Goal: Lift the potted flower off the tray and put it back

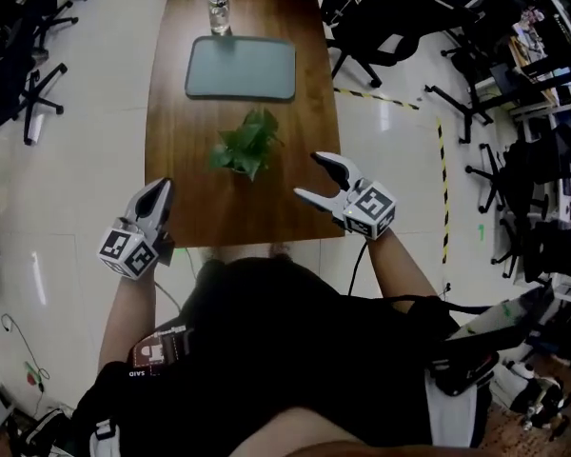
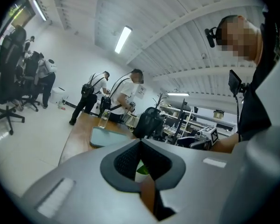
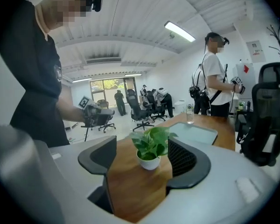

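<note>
The potted flower (image 1: 246, 146), green leaves in a small white pot, stands on the bare wooden table (image 1: 181, 112), in front of the grey-green tray (image 1: 240, 68) and off it. My right gripper (image 1: 307, 176) hangs open to the right of the plant, apart from it. In the right gripper view the potted flower (image 3: 150, 149) shows beyond the right gripper (image 3: 140, 149), between its spread jaws, with the tray (image 3: 194, 133) behind. At the table's near left corner my left gripper (image 1: 161, 190) is shut and holds nothing. In its own view the left gripper (image 2: 141, 158) hides most of the plant.
A clear glass bottle (image 1: 219, 12) stands behind the tray at the table's far end. People (image 2: 125, 97) stand at that end. Office chairs (image 1: 24, 84) ring the table on both sides, and yellow-black tape (image 1: 441, 169) marks the floor at the right.
</note>
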The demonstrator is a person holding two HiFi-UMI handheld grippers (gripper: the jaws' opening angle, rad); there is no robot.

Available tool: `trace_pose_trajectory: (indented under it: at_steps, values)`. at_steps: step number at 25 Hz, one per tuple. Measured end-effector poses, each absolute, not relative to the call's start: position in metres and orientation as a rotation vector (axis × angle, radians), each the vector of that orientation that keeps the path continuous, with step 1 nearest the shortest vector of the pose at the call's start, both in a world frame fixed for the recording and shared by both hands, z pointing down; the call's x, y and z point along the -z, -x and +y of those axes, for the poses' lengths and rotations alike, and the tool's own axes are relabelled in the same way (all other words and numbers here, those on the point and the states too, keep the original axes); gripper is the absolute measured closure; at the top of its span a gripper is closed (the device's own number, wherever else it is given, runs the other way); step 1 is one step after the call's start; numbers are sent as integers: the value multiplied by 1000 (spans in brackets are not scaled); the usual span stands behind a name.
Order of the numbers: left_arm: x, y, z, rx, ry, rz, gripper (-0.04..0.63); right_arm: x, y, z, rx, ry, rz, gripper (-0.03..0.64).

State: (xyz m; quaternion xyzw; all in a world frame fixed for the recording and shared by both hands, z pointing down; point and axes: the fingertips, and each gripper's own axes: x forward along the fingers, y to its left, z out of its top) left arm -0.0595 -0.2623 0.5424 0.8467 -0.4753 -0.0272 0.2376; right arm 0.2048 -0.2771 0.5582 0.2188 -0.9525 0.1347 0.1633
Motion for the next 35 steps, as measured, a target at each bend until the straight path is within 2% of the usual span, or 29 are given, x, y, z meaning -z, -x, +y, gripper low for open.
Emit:
trace_pose_trajectory:
  at_steps: [10,18,22,26,35]
  values:
    - [-634,54,-275,-61,-2270,-1243,594,-709,-153,-296,-380,-472,-2571,161]
    - [-664,45,-270,-111,-2320,-1203,594,-755,-99,-321,-295,-538,-2534,34]
    - [-666,51,-266,-95,-2310,-1208,594,-760,-86,-336,-308,-622,-2527,42]
    - [-670,60,-263,-99,-2295,-1228,594,-758,-75,-338,-271,-615,-2540,122]
    - [-664,74,-251,-59,-2297,-1247,594,-732,-72,-343,-261,-652,-2602,129]
